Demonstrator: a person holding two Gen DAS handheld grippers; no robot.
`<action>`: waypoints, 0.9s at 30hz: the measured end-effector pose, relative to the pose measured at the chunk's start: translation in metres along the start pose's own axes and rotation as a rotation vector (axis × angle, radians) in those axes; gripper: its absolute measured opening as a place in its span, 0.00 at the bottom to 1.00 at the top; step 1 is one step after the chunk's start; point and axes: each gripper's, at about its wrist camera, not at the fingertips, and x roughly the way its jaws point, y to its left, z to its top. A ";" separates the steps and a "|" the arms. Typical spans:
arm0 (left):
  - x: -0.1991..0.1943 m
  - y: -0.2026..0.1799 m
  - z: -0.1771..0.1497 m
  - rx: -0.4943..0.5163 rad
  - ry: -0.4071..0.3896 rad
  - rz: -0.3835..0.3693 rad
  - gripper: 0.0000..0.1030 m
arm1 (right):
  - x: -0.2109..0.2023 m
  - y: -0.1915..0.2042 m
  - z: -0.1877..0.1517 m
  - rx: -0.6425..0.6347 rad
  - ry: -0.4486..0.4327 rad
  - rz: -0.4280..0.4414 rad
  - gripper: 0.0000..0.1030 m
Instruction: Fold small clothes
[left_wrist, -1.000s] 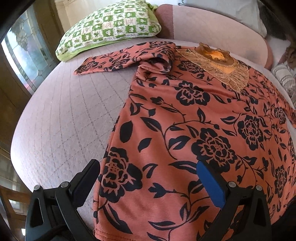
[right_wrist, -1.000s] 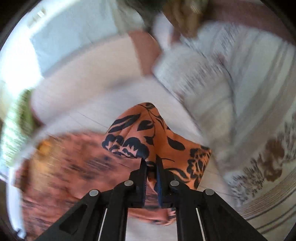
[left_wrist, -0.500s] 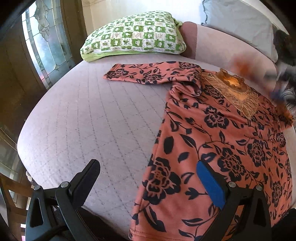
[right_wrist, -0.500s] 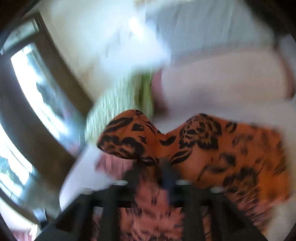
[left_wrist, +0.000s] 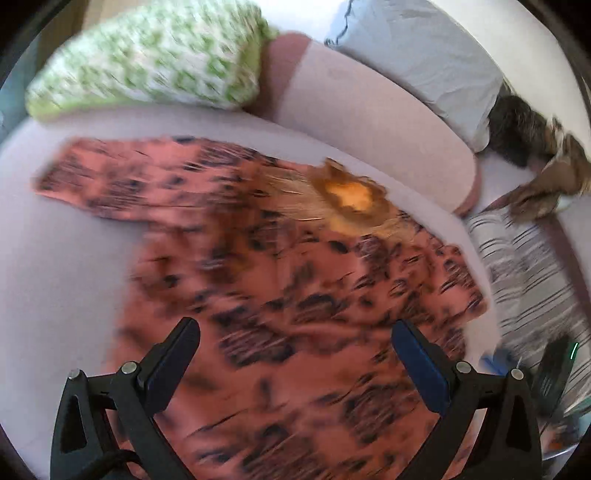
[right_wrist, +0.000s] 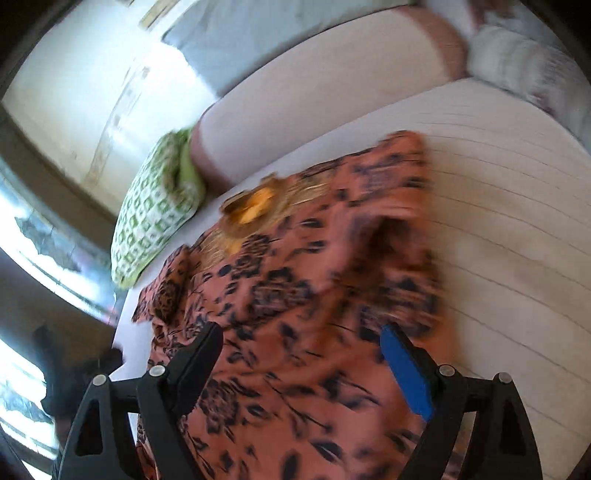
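Garment: a salmon-orange top (left_wrist: 280, 295) with a black flower-and-leaf print lies spread on the quilted bed (left_wrist: 66, 266), blurred in both views.
Neckline: a gold embroidered collar (left_wrist: 351, 199) sits at the far end of the top, nearest the pink bolster (left_wrist: 369, 122).
Left sleeve of the top: stretched out flat (left_wrist: 122, 181) from the collar toward the green-and-white checked pillow (left_wrist: 147, 59).
Right side of the top: a flap of cloth (right_wrist: 391, 229) lies folded inward, next to the collar, over the body of the top.
Left hand-held gripper (left_wrist: 295, 365): jaws spread wide above the top's lower half, nothing between the fingers; released.
Right hand-held gripper (right_wrist: 303, 365): jaws have just been opening and stand wide apart over the top, the cloth lying below them, not pinched; released.
Pillow: propped at the far edge of the bed, beside the bolster, well apart from the collar.
Striped cloth (left_wrist: 532, 273): lies past the top's edge, on the side away from the pillow.
Grey cushion (left_wrist: 424, 55): behind the bolster.
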 end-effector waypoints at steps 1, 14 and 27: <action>0.012 -0.005 0.006 -0.003 0.019 0.004 1.00 | -0.008 -0.008 -0.002 0.020 -0.015 -0.002 0.86; 0.064 -0.014 0.043 0.079 0.022 0.187 0.03 | -0.018 -0.031 -0.017 0.065 -0.068 0.022 0.86; 0.082 0.030 0.037 0.062 0.015 0.257 0.00 | 0.000 0.002 0.063 0.071 -0.074 0.207 0.87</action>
